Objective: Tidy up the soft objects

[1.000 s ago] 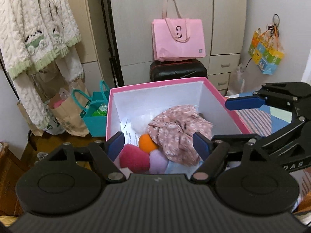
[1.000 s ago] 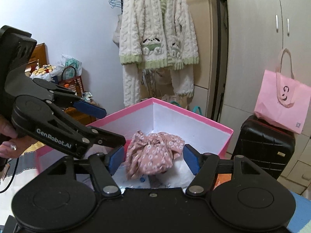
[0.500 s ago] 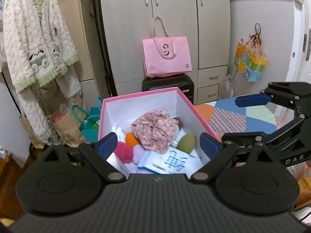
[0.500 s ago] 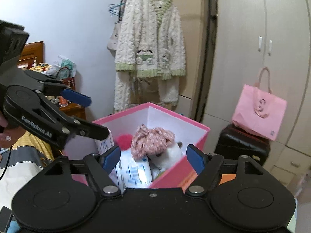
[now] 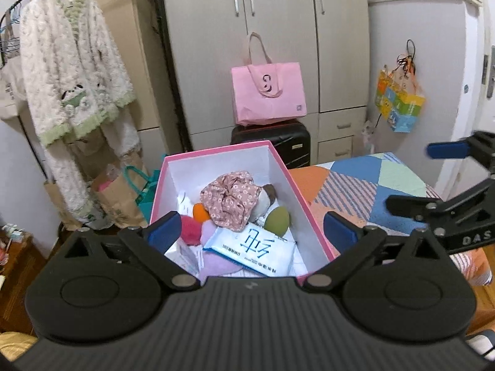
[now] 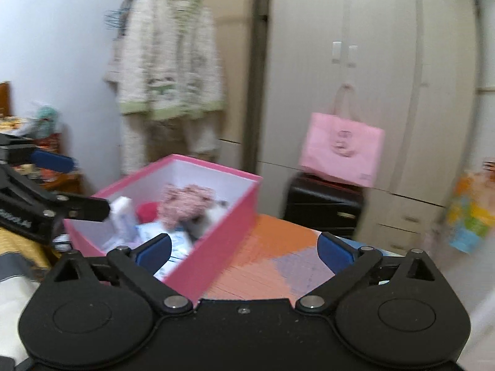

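A pink box (image 5: 287, 182) with white inside walls stands on the patterned bed cover. It holds a floral pink cloth (image 5: 230, 196), a green sponge (image 5: 277, 221), an orange ball (image 5: 201, 211), a red pompom (image 5: 190, 228), a purple soft piece (image 5: 216, 266) and a tissue pack (image 5: 256, 247). My left gripper (image 5: 252, 232) is open and empty, above the box's near end. My right gripper (image 6: 244, 249) is open and empty, right of the box (image 6: 229, 232); it also shows at the right edge of the left wrist view (image 5: 448, 151).
A pink tote (image 5: 267, 92) sits on a black suitcase (image 5: 272, 145) before grey wardrobes. A fuzzy white cardigan (image 5: 71, 86) hangs at left above paper bags (image 5: 120, 198). A colourful bag (image 5: 399, 105) hangs on the right wall. The bed cover (image 5: 371, 185) lies right of the box.
Both grippers have pulled back and up from the box, both open and empty. The right gripper has swung to the right, so the box now sits at its left.
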Tool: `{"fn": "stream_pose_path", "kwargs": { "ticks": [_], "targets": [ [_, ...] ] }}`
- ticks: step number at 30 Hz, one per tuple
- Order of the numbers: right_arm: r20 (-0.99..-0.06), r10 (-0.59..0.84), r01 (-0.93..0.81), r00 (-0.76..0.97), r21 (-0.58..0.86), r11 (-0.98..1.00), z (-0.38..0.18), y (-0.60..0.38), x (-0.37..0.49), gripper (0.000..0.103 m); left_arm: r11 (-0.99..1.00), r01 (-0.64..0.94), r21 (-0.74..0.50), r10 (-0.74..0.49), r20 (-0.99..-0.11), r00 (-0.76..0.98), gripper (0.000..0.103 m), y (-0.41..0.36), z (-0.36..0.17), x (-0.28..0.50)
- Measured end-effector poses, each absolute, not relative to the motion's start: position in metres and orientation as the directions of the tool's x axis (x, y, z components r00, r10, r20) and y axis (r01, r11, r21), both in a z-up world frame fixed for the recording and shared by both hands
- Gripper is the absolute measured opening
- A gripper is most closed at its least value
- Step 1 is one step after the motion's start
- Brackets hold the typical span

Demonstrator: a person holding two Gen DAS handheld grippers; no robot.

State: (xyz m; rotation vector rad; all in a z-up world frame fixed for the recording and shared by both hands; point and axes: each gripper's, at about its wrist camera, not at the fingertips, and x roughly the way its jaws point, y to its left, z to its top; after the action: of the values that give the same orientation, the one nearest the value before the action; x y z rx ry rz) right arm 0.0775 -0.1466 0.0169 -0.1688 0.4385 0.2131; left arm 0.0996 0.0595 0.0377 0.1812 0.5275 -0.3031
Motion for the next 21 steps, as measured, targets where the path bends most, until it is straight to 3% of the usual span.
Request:
{"fn": "stream_pose_path", "kwargs": {
  "ticks": [3, 6, 9, 21],
  "targets": [
    [-0.405, 0.144, -0.226, 0.903, -0.164, 0.96, 0.02, -0.149, 0.055, 0.103, 0.944, 0.316, 0.099, -0.225, -0.51, 0.831, 0.102, 0.054, 0.034, 0.086],
    [-0.355, 0.099, -0.152, 0.93, -0.123, 0.981, 0.019, -0.16, 0.033, 0.103, 0.953, 0.279, 0.119, -0.192, -0.475, 0.859, 0.102, 0.047, 0.027, 0.069],
    [-0.322, 0.077, -0.11, 0.944, -0.087, 0.99, 0.012, -0.167, 0.018, 0.103, 0.957, 0.286, 0.059, -0.225, -0.474, 0.851, 0.102, 0.046, 0.02, 0.059],
    [-0.303, -0.078, 0.078, 0.95, -0.011, 0.997, -0.016, -0.192, -0.007, 0.103, 0.966, 0.26, -0.005, -0.24, -0.405, 0.882, 0.102, 0.031, -0.005, 0.028]
  ]
}}
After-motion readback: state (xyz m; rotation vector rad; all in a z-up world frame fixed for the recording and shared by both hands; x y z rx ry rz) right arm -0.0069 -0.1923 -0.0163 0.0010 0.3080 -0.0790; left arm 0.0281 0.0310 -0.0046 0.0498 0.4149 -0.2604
